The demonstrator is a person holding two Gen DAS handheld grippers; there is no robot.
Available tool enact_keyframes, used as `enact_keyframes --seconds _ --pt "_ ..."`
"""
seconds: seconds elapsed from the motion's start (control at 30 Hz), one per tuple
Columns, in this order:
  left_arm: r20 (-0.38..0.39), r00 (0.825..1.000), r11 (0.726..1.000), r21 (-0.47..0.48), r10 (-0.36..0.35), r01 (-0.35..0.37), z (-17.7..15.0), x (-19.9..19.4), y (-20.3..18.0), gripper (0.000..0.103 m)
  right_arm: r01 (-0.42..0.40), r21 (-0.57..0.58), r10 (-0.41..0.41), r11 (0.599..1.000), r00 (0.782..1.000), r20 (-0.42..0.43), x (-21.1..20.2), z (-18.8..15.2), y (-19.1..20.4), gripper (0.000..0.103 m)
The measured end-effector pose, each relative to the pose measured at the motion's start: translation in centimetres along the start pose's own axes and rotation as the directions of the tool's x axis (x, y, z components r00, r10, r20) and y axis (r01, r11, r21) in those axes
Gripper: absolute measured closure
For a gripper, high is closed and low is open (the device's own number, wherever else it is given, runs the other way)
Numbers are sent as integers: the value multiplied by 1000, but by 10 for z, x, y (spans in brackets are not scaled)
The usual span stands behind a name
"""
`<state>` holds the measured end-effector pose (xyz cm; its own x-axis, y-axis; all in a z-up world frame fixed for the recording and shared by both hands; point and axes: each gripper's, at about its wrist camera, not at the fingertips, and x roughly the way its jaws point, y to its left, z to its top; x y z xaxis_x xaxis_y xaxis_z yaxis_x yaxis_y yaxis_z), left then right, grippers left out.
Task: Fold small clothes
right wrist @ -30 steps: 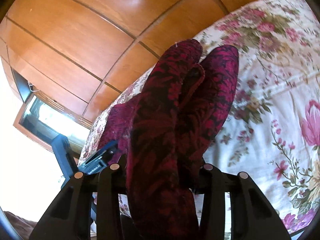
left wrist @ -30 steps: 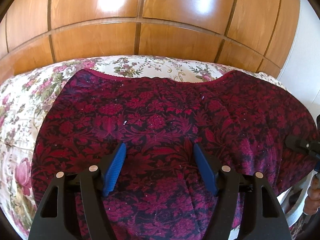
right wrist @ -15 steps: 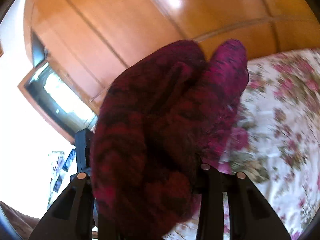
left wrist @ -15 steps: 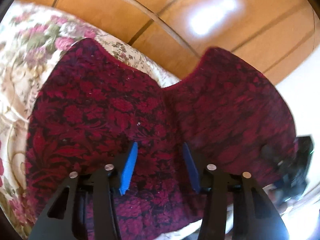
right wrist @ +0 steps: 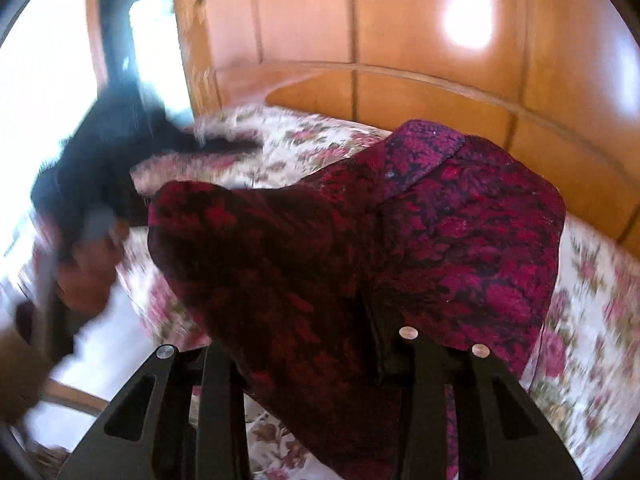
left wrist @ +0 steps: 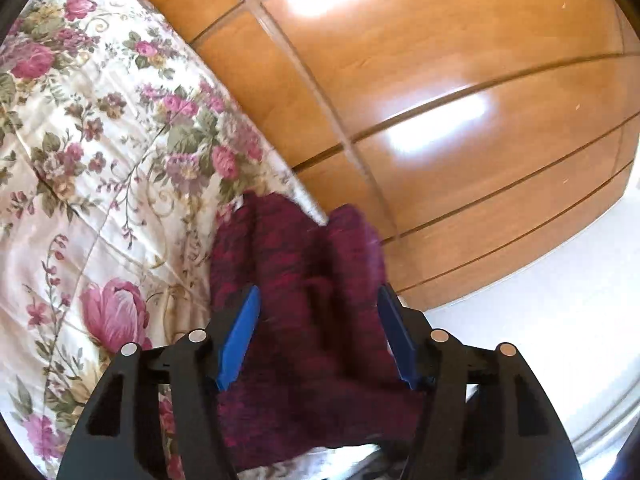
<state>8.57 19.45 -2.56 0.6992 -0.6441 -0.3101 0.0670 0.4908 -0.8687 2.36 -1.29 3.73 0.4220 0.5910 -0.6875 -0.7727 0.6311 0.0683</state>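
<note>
The dark red patterned garment (left wrist: 304,280) is bunched up between the blue pads (left wrist: 240,332) of my left gripper (left wrist: 318,336), whose jaws are opening. The far end of the cloth hangs free past the bed's edge. In the right wrist view the same garment (right wrist: 360,240) drapes in a big fold over my right gripper (right wrist: 300,344), which is shut on it. The cloth hides that gripper's pads. A person's hand (right wrist: 86,280) shows blurred at the left, under a dark blurred shape.
The floral bedspread (left wrist: 100,160) fills the left of the left wrist view and lies under the garment in the right wrist view (right wrist: 592,320). Glossy wooden wardrobe panels (left wrist: 440,100) stand close behind. A bright window (right wrist: 40,80) is at the far left.
The garment, spread flat on the bed before, is now gathered into a narrow bunch and lifted. Both views have rolled and swung sideways. The left jaws narrowed onto the cloth, then widened.
</note>
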Motion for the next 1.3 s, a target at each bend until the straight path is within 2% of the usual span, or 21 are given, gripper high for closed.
enact_keyframes --seconds 0.1,0.2,0.4,0.43,0.5,0.53,0.57,0.63,0.67,0.7,0.73,0.8,0.87,0.93,1.0,1.07,1.13,1.17,1.23,1.3 --pt "-16 1000 999 43 -20 20 5 2 -12 44 104 -144 -102 984 995 19 7 -11 24 70" --pt "-101 995 996 91 -13 22 12 29 -24 44 154 -200 -149 968 988 39 8 -19 33 69" --pt "-299 953 987 163 54 -5 12 100 -43 45 182 -217 -171 959 983 68 -5 -28 42 69" --pt "-314 947 984 179 70 -13 12 109 -47 50 182 -214 -170 960 983 72 -6 -29 41 68" --pt "-318 941 972 229 118 -44 12 123 -56 79 186 -200 -172 962 981 86 -10 -31 38 64" --pt "-310 941 968 245 134 -57 12 126 -59 81 173 -189 -158 967 983 90 -13 -30 35 55" --pt "-300 943 964 256 146 -67 12 127 -62 83 130 -165 -116 978 989 87 -15 -25 29 45" --pt "-286 943 955 282 171 -88 11 124 -67 83 -22 -79 28 997 997 75 -32 -27 13 37" --pt "-277 943 950 298 183 -96 10 122 -69 83 -105 -29 106 994 992 72 -41 -28 1 30" --pt "-262 945 942 318 197 -108 9 116 -71 84 -209 43 205 977 975 81 -54 -31 -16 26" --pt "-253 945 937 330 206 -116 6 109 -73 84 -280 99 271 955 958 99 -64 -34 -32 21" --pt "-224 949 926 352 223 -135 2 94 -75 84 -350 184 328 918 934 143 -78 -40 -58 21" --pt "-190 952 918 364 240 -158 -4 79 -72 84 -381 274 337 883 921 194 -88 -45 -89 22" --pt "-167 953 918 353 253 -182 -8 71 -66 84 -356 321 299 878 930 212 -87 -43 -112 24" --pt "-148 951 920 330 272 -212 -14 64 -56 84 -312 331 260 891 946 191 -77 -39 -118 32" --pt "-123 946 913 324 299 -246 -20 58 -51 84 -287 323 246 902 955 163 -58 -28 -122 37" --pt "-80 936 895 331 343 -300 -27 51 -45 84 -225 298 199 928 973 117 -32 -14 -116 40" --pt "-58 926 880 337 373 -334 -29 52 -43 82 -206 292 186 934 978 94 -23 -12 -107 40" --pt "6 881 816 373 473 -441 -34 52 -38 80 -117 256 109 960 993 47 3 -7 -91 40" --pt "27 856 787 379 516 -486 -36 57 -34 76 -12 179 8 984 1000 24 20 -5 -77 39"
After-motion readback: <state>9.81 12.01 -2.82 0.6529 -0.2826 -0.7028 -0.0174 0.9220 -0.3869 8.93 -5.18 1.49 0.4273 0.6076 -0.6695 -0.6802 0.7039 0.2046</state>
